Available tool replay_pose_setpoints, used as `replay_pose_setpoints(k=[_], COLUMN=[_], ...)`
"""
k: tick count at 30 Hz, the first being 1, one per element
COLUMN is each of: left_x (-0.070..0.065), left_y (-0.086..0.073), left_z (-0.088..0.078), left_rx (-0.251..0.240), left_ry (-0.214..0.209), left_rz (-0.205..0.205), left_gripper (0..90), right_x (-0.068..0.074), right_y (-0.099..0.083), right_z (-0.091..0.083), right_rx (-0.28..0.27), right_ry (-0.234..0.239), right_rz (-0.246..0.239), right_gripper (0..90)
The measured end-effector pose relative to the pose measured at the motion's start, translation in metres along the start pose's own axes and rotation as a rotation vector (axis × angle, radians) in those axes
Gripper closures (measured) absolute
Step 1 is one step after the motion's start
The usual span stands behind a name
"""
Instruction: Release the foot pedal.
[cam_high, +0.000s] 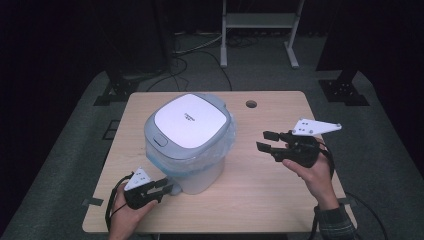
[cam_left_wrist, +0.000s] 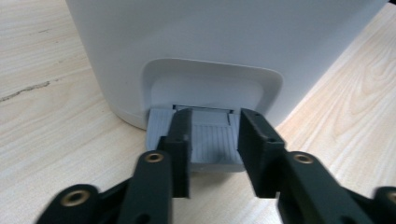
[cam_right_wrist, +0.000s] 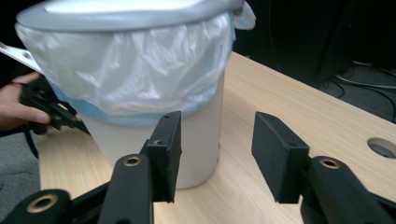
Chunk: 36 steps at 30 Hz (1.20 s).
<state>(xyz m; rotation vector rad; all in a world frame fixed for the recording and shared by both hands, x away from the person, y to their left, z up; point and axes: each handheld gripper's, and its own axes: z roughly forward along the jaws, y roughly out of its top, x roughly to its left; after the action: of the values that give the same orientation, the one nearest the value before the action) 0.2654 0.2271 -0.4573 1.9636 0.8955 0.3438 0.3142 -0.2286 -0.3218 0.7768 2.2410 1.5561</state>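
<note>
White pedal bin (cam_high: 192, 145) at centre-left of wooden table (cam_high: 280, 185), grey lid (cam_high: 187, 121) closed, small lettering there too tiny to read. Clear liner bag (cam_right_wrist: 126, 70) folded over rim. Left gripper (cam_left_wrist: 214, 140) low at bin's base, jaws spread above grey ribbed foot pedal (cam_left_wrist: 210, 140). Right gripper (cam_high: 266, 140) held apart to the right, jaws spread, empty.

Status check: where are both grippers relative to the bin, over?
Left gripper open, jaws over the grey pedal at the bin base. Right gripper open, empty, off to the bin's side. Lid shut, liner fitted. Nothing in the way.
</note>
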Motion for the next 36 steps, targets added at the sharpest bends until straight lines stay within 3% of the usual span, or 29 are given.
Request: replay_pose_setpoints(k=[17, 24, 29, 36], left_x=[0.006, 0.010, 0.017, 0.026], left_y=[-0.003, -0.007, -0.014, -0.025], left_z=[-0.018, -0.022, -0.020, -0.015], left_rx=[-0.017, -0.008, 0.024, 0.087], left_ry=[0.053, 0.084, 0.094, 0.115], left_rz=[-0.012, -0.009, -0.008, -0.008], left_gripper=[29.4, 24.0, 18.3, 10.4], right_x=[-0.007, -0.013, -0.020, -0.025], right_y=[-0.046, -0.070, -0.096, -0.137], right_z=[0.003, -0.002, -0.005, -0.006], right_rx=[0.077, 0.108, 0.131, 0.232], right_ry=[-0.111, -0.177, -0.203, -0.241], right_rz=[-0.017, -0.007, 0.026, 0.055], right_gripper=[27.9, 22.3, 18.5, 17.7])
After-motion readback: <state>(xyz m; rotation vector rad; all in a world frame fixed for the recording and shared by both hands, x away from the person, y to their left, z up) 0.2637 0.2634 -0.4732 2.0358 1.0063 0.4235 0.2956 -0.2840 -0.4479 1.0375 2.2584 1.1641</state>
